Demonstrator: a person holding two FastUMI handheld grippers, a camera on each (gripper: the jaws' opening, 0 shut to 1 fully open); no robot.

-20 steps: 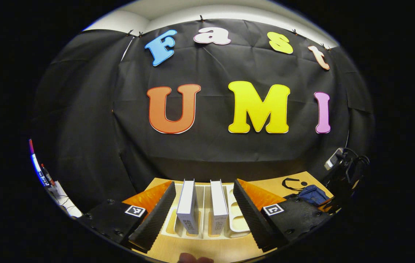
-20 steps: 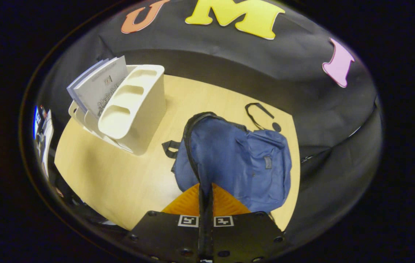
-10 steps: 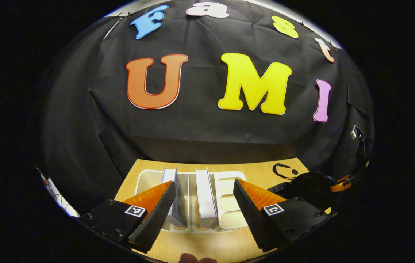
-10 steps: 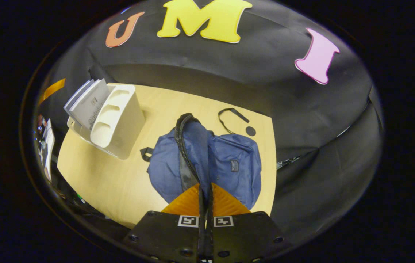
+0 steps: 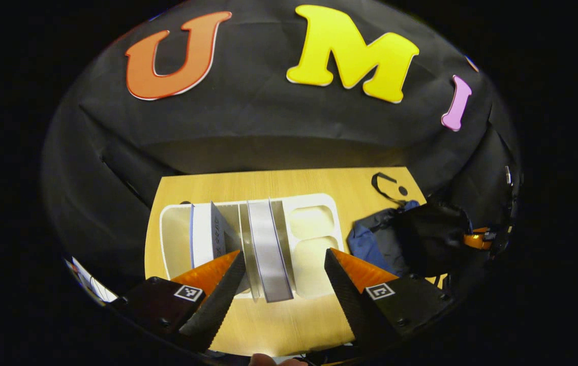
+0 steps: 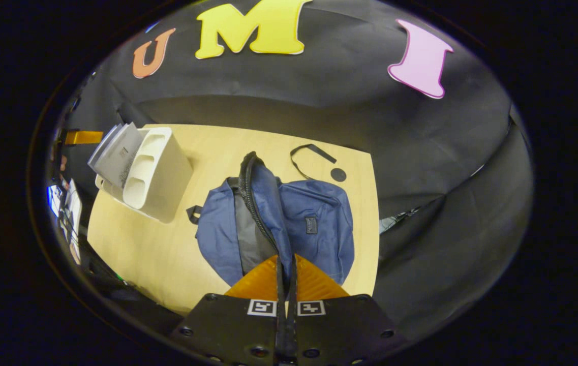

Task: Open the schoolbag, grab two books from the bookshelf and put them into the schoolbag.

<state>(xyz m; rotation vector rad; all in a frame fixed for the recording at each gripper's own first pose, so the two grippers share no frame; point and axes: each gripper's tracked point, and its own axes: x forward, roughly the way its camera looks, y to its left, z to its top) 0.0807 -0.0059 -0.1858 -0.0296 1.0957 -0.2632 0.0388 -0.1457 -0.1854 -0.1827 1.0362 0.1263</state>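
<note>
One schoolbag (image 6: 289, 223), blue with a small dark patch on its front pocket, lies on the wooden table (image 6: 166, 264). Its main zip is parted along the top, and a strip of grey lining shows inside the gap. In the left gripper view the schoolbag (image 5: 370, 241) sits at the table's right side, partly hidden behind a dark shape.

Two books stand in one white bookshelf (image 5: 319, 203), a rack with several slots, at the table's left part and well apart from the bag. The middle book (image 5: 268, 249) stands upright with its pale grey spine toward the camera. The left book (image 5: 205, 239) leans, a thin blue line down its edge and print on its cover. The slots to the right of the books are unfilled. In the right gripper view the bookshelf (image 6: 159, 173) is seen from its side, with the book covers poking out above it.

The left gripper (image 5: 284, 282) is spread wide above the front of the rack, its two ribbed fingers either side of the middle book without touching it. The right gripper (image 6: 286, 274) has its fingers pressed together over the schoolbag's opened edge; whether it pinches fabric or the zip pull I cannot tell.

One loose black strap (image 6: 309, 155) and one small black disc (image 6: 338, 174) lie on the table beyond the bag
</note>
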